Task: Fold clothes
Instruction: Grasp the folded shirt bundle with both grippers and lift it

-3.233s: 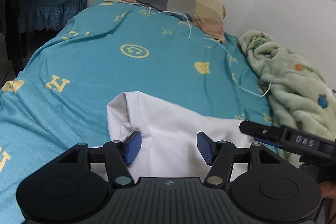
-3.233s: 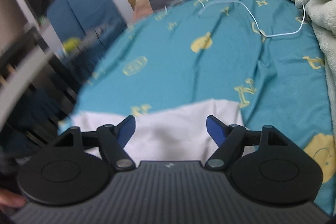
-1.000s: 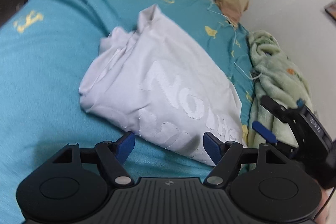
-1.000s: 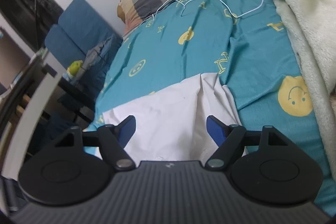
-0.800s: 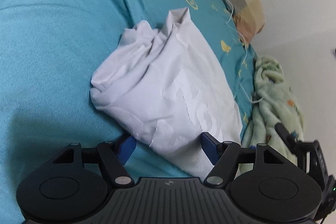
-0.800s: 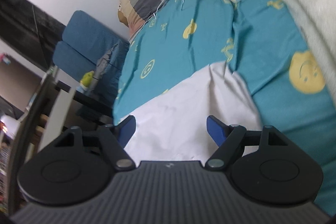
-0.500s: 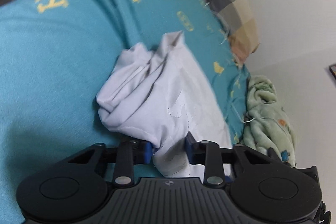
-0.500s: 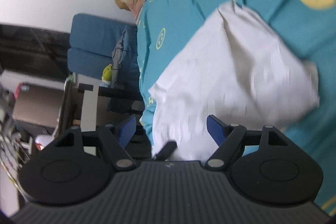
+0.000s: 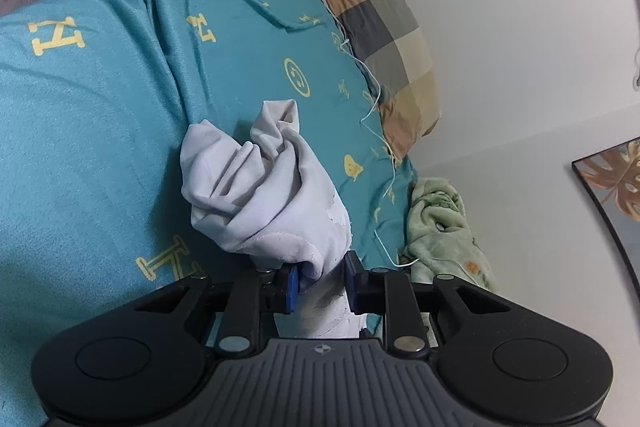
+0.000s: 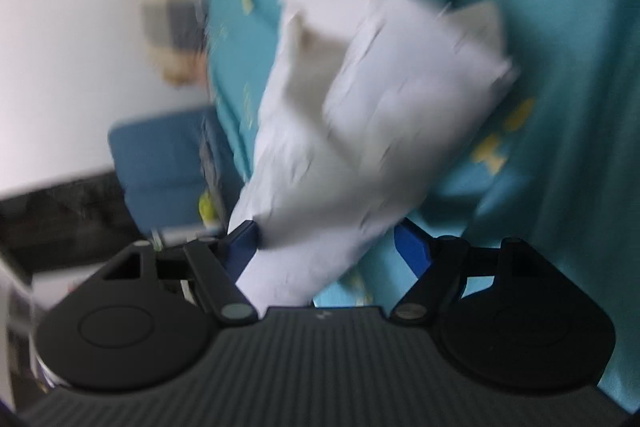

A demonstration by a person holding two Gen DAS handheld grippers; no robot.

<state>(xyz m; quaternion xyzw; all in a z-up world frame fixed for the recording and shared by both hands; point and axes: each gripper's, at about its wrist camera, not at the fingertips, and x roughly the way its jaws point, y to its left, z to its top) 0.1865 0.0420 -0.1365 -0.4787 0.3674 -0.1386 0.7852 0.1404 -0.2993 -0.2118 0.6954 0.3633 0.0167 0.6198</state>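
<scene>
A white T-shirt (image 9: 264, 195) hangs bunched above the teal bedsheet (image 9: 100, 115). My left gripper (image 9: 320, 285) is shut on a fold of the shirt's edge, and the cloth drapes away from it toward the pillow. In the blurred right wrist view the same white T-shirt (image 10: 360, 115) runs down between the fingers of my right gripper (image 10: 332, 247). Its jaws stand wide apart and do not pinch the cloth.
A checked pillow (image 9: 384, 39) lies at the head of the bed with a white cable (image 9: 372, 115) trailing beside it. A green fleece blanket (image 9: 440, 227) is heaped along the white wall. A blue chair (image 10: 160, 163) stands beside the bed.
My left gripper closed on the shirt's edge and lifted it, so the cloth bunched up. My right gripper swung sharply over the shirt with its jaws still open.
</scene>
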